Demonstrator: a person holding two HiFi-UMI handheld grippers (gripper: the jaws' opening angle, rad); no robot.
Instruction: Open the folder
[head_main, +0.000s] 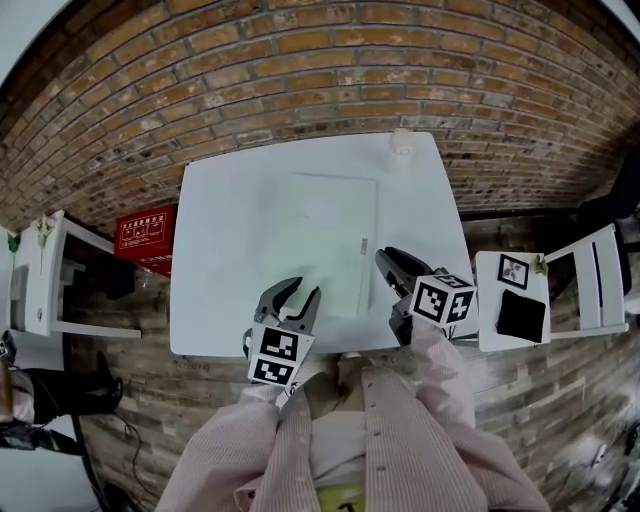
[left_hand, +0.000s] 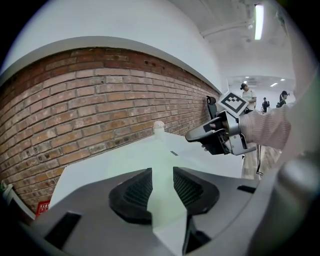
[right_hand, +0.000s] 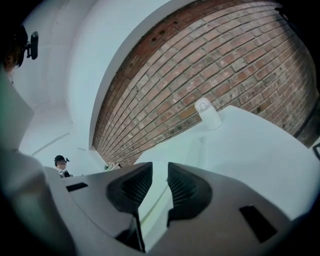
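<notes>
A pale green folder (head_main: 318, 240) lies flat and closed on the white table (head_main: 215, 300), with a small grey tab (head_main: 363, 247) near its right edge. My left gripper (head_main: 302, 290) hovers over the table's near edge at the folder's near left corner, open, nothing between its pads. In the left gripper view the folder (left_hand: 150, 155) stretches ahead of the left gripper (left_hand: 161, 172). My right gripper (head_main: 392, 262) is just right of the folder's right edge, open and empty. It also shows in the left gripper view as the right gripper (left_hand: 194, 136). In the right gripper view the folder's edge (right_hand: 156, 207) runs beneath the right gripper (right_hand: 160, 167).
A small white bottle (head_main: 401, 145) stands at the table's far right edge. A red box (head_main: 148, 235) and a white rack (head_main: 40, 280) are on the brick floor at left. A small white side table (head_main: 492, 335) with a black pad (head_main: 520, 315) stands right, beside a white chair (head_main: 600, 280).
</notes>
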